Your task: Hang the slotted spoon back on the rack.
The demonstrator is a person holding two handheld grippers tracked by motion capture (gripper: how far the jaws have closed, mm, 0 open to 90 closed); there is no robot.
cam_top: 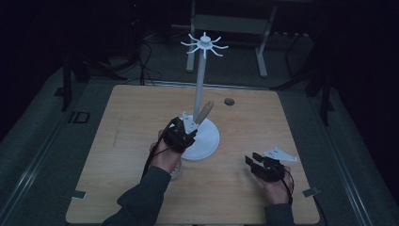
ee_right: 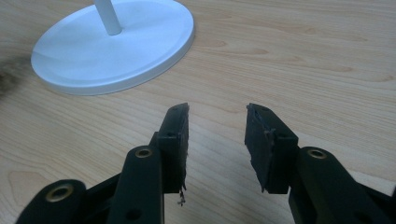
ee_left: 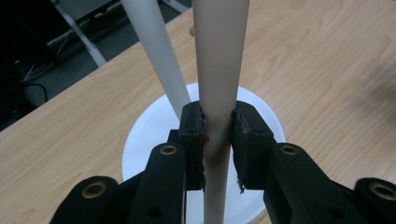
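Note:
A white stand rises from a round base [cam_top: 207, 139] on a thin pole [cam_top: 201, 80] to a ring of hooks [cam_top: 205, 44]. My left gripper [cam_top: 189, 127] is shut on a pale wooden handle [cam_top: 204, 112] that leans up beside the pole, over the base. In the left gripper view the pads [ee_left: 192, 135] press both sides of the handle [ee_left: 218, 70], with the pole [ee_left: 156, 56] just behind it. The handle's lower end is hidden under the hand. My right gripper [cam_top: 251, 158] rests low at the table's right front, open, nothing between its jaws [ee_right: 217, 114].
The wooden table [cam_top: 131, 141] has a small dark hole [cam_top: 229, 101] behind the stand. In the right gripper view the white base [ee_right: 116, 42] lies ahead to the left. A pale round shape [cam_top: 177, 170] peeks out under the left wrist. Dark floor surrounds the table.

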